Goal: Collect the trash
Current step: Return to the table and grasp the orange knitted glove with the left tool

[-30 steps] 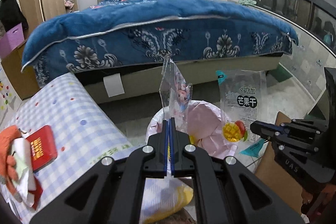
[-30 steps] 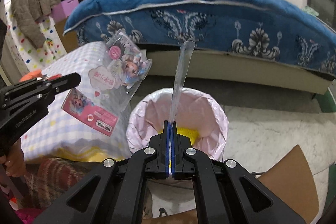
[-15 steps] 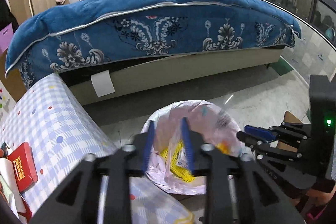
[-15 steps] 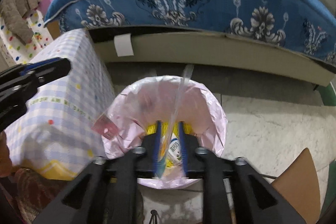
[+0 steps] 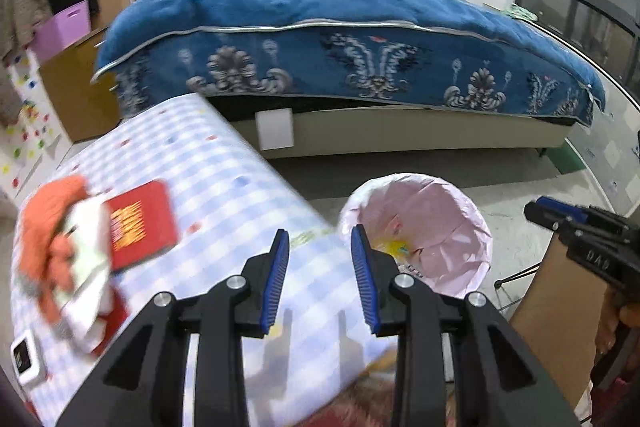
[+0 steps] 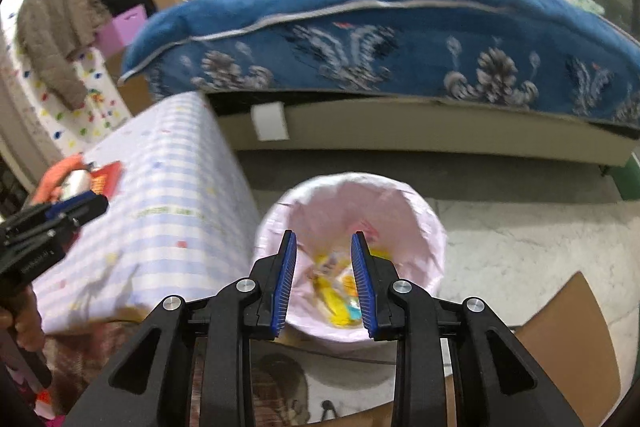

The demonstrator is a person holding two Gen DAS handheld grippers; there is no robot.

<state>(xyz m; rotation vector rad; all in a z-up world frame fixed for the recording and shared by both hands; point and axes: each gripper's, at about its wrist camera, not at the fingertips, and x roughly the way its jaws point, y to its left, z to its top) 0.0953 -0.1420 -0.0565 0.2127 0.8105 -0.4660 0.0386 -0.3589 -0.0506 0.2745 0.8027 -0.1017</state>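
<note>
Trash bin (image 6: 424, 227) sits below right gripper (image 6: 324, 279) (jaws apart).

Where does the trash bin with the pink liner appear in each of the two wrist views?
Left wrist view: the trash bin sits right of centre, just beyond the right finger of the open left gripper.
Right wrist view: the trash bin sits at centre, behind the open right gripper, wrappers visible inside.
Shared landmark: the checked tablecloth lies directly left of the bin in both.
</note>
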